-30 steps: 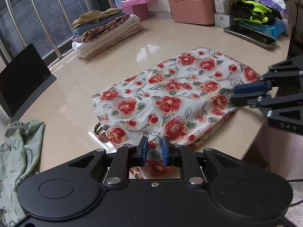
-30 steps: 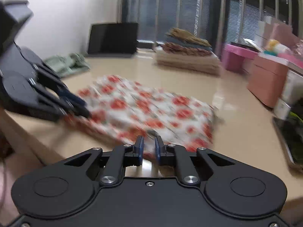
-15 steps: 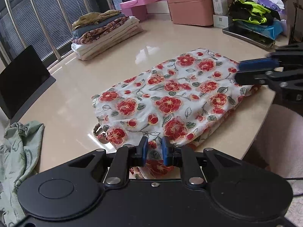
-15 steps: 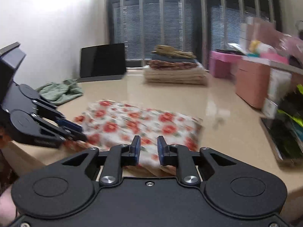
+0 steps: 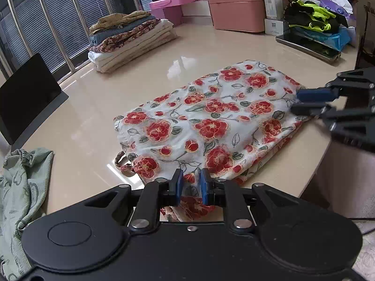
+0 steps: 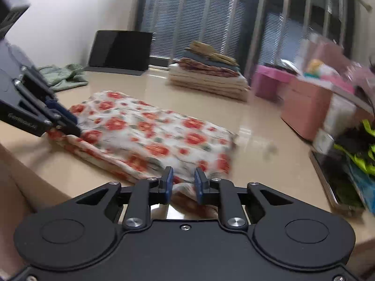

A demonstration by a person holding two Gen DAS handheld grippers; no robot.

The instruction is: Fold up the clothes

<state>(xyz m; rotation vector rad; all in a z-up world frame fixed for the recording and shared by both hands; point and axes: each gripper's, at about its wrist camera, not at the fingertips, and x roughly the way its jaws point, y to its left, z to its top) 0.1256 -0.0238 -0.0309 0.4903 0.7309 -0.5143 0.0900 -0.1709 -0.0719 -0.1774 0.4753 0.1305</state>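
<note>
So I'm mid-fold on the floral garment (image 5: 211, 121), lying flat just ahead of both tools at the table's (image 5: 93, 107) near edge. My left gripper (image 5: 189, 185) pinches its near hem; my right gripper (image 6: 184, 182) is narrowly parted around the other corner, can't tell if it's biting. Next, I reckon: get both grips firm, then lift and carry that edge forward together.

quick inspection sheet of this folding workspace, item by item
surface: glossy beige table, reflections on it
job's things: floral garment folded flat at the near edge; folded stack far back
clutter: green cloth, dark tablet, pink boxes, neon clothing, phone
grippers: left gripper at the garment's near corner; right gripper at its other near corner; grip unclear on both
cables: nothing seen
surroundings: barred window with blinds, white wall
</note>
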